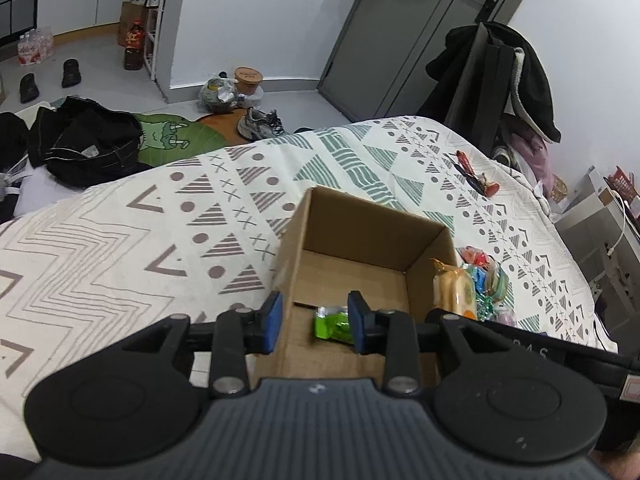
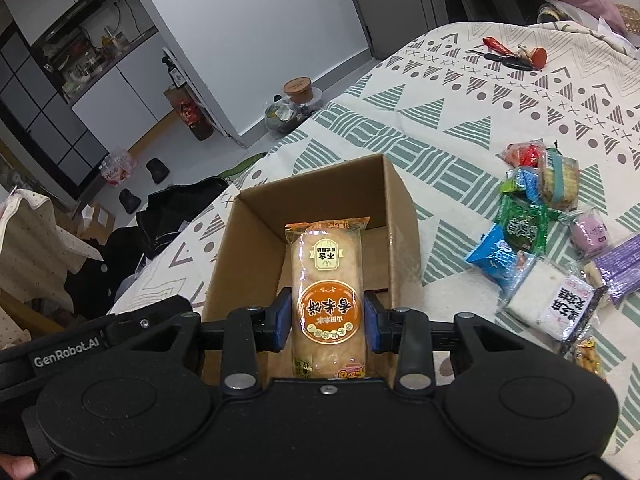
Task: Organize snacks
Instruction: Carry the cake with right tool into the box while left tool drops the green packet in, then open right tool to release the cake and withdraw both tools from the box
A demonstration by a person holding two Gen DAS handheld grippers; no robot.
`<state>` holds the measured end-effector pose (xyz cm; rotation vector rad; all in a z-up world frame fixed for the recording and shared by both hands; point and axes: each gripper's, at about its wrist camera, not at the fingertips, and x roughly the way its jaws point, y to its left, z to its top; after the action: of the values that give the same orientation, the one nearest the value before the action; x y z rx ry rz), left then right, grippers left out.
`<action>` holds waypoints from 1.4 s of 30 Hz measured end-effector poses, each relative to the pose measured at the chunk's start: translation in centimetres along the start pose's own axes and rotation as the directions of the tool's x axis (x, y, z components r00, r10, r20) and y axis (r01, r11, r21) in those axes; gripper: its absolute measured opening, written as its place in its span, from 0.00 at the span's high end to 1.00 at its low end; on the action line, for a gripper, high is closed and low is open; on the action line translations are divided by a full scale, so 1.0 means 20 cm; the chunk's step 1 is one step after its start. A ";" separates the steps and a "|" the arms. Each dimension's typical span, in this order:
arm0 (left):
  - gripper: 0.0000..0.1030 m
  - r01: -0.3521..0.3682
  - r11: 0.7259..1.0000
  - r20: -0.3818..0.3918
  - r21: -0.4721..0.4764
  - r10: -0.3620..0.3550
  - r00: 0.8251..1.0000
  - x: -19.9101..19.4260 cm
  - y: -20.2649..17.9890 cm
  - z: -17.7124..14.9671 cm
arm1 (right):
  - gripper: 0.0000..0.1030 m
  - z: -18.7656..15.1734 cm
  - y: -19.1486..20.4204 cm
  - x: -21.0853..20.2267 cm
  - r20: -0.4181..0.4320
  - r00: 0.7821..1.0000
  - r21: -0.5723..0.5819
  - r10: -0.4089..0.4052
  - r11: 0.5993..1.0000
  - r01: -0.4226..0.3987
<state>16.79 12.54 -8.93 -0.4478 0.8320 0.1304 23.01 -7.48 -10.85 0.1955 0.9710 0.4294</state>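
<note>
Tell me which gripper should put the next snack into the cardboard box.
Right. The right gripper is clamped on the orange rice cracker pack, held over the open cardboard box. The left gripper holds nothing; the green snack seen between its fingers already lies in the box.

A bed (image 2: 460, 128) spread with a cream cover patterned in grey and teal triangles, dots, crosses and zigzags carries an open cardboard box (image 2: 404, 216) near its middle. To the box's right, a loose heap of wrapped snacks (image 2: 536, 216) lies directly on the cover, among them blue, green, purple and white packets. Farther up the bed, well apart from the heap, a small cluster of red and black items (image 2: 516, 56) rests on the cover.
</note>
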 end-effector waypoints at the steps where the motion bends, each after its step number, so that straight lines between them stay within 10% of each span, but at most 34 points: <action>1: 0.62 -0.004 1.000 -0.003 -0.001 0.004 1.000 0.00 0.01 0.00 | 0.64 0.00 0.00 0.00 0.004 1.000 0.008 0.003 1.000 -0.003; 10: 0.21 -0.060 0.998 -0.015 0.011 0.060 0.998 -0.03 0.00 0.00 | 0.41 0.01 -0.03 -0.09 0.030 1.000 0.015 -0.004 1.000 0.004; 42: 0.00 -0.003 0.990 0.009 0.139 0.001 1.000 -0.14 -0.54 -0.16 | 0.00 -0.04 -0.60 -0.55 0.088 0.992 0.100 -0.095 0.991 0.086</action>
<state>15.85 1.69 -5.12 -0.3151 0.8269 0.0757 20.14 -23.17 -7.26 0.2556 0.9062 0.2880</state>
